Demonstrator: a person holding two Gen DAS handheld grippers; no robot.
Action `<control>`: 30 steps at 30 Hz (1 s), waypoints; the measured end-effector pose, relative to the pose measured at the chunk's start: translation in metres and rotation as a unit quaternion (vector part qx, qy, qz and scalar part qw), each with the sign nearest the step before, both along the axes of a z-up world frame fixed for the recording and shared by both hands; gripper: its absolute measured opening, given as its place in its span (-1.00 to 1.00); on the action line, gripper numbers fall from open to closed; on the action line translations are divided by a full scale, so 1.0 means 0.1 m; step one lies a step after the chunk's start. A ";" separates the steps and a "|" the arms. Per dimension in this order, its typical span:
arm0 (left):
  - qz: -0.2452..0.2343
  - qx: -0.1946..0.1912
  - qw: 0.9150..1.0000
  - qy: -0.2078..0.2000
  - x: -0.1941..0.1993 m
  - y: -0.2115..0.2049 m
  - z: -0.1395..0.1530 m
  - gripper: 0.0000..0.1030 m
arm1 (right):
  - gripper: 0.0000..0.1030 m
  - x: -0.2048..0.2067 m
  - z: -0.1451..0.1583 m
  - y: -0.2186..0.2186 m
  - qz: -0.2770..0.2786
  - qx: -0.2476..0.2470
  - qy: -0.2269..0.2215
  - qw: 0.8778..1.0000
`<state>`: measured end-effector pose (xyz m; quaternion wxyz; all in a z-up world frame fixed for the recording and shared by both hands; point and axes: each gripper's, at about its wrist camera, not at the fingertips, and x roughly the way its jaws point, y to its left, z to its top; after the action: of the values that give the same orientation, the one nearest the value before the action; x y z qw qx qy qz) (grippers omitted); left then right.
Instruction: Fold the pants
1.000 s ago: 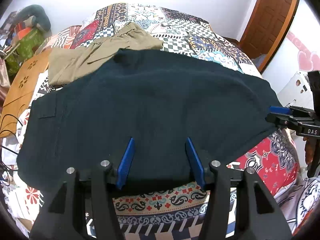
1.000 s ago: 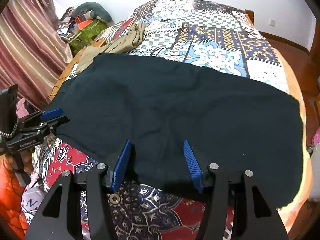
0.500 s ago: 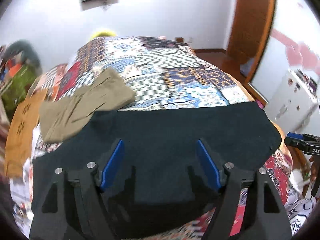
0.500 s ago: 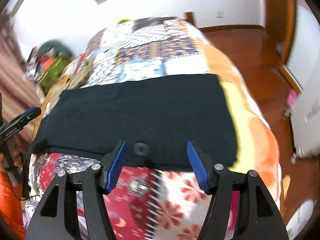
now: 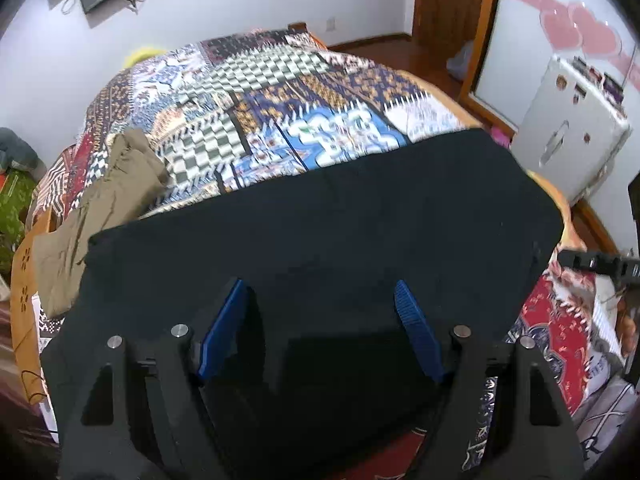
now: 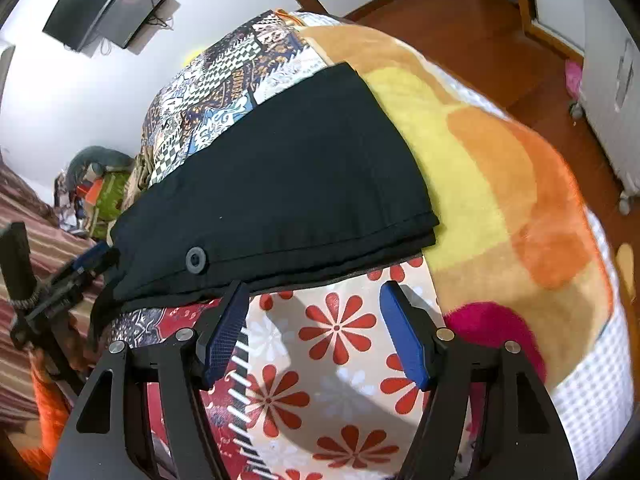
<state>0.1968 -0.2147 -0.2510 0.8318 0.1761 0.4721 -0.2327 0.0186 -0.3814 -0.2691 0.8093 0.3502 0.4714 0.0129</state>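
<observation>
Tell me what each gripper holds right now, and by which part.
Nothing is held. The left gripper and right gripper have just been opening their jaws; the black pants lie folded on the bed, released.

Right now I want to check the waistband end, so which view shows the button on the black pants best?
The right wrist view: the button sits sharp near the layered edge of the black pants. The left wrist view shows only a broad, dark spread of the pants; no button can be made out there.
</observation>
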 end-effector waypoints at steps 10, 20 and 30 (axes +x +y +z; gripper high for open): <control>0.028 -0.010 0.999 0.016 0.03 0.02 -0.12 0.72 | 0.25 0.00 -0.06 -0.18 -0.029 0.053 -0.028 0.998; 0.035 -0.010 0.999 0.011 0.01 0.04 -0.12 0.77 | -0.37 0.05 0.00 -0.24 -0.072 0.052 -0.083 0.993; 0.029 -0.012 0.999 -0.009 -0.08 0.11 -0.01 0.77 | -0.86 0.12 0.39 -0.15 -0.062 -0.033 -0.132 0.989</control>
<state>0.1887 -0.2034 -0.2522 0.8443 0.1548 0.4667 -0.2129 0.0303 -0.3960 -0.2297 0.8747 0.3471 0.3381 -0.0067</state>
